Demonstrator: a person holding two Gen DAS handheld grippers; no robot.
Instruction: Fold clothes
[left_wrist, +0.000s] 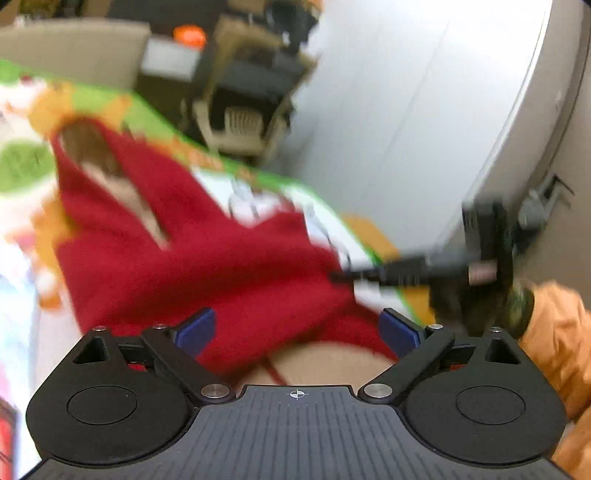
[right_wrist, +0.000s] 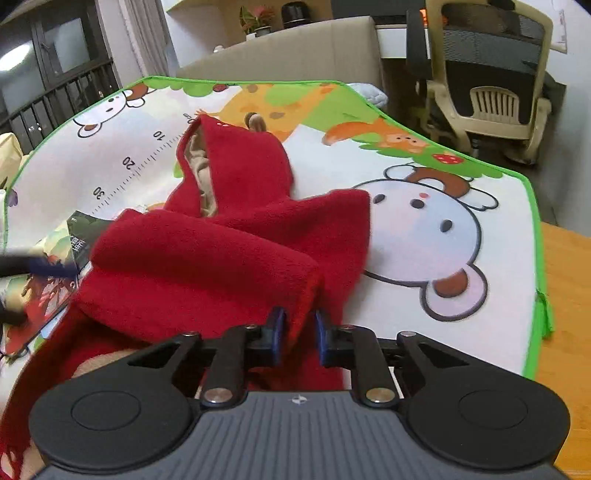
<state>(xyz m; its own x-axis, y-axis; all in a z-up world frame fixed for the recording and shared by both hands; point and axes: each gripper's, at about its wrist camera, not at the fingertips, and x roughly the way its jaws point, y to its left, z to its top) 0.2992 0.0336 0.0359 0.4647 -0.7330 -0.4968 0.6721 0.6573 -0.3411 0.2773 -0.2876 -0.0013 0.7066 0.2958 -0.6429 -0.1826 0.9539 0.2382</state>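
Red fleece garment (right_wrist: 221, 251): a hooded piece with a beige lining is seen in the centre of the right wrist frame, lying on the mat; the hood is turned to the upper middle, and one part is folded over the body.
Same garment, left wrist view (left_wrist: 177, 258): it is shown blurred, across the centre and lower left of the frame.
Right gripper (right_wrist: 300, 332): the blue pads are brought close together, and a red fabric edge is pinched between them at the lower centre.
Left gripper (left_wrist: 297, 328): the jaws are held wide apart above the red fabric; nothing is gripped between the pads.
Mat (right_wrist: 443, 177): a white play mat with a green border, cartoon animals and a printed ruler is spread under the garment.
Table (right_wrist: 565, 295): an orange wooden surface is visible at the right edge, beside the mat.
Chair (right_wrist: 495, 99): a beige chair is placed at the upper right, behind the mat.
Sleeve (left_wrist: 557, 332): an orange sleeve is seen at the right edge of the left wrist frame.
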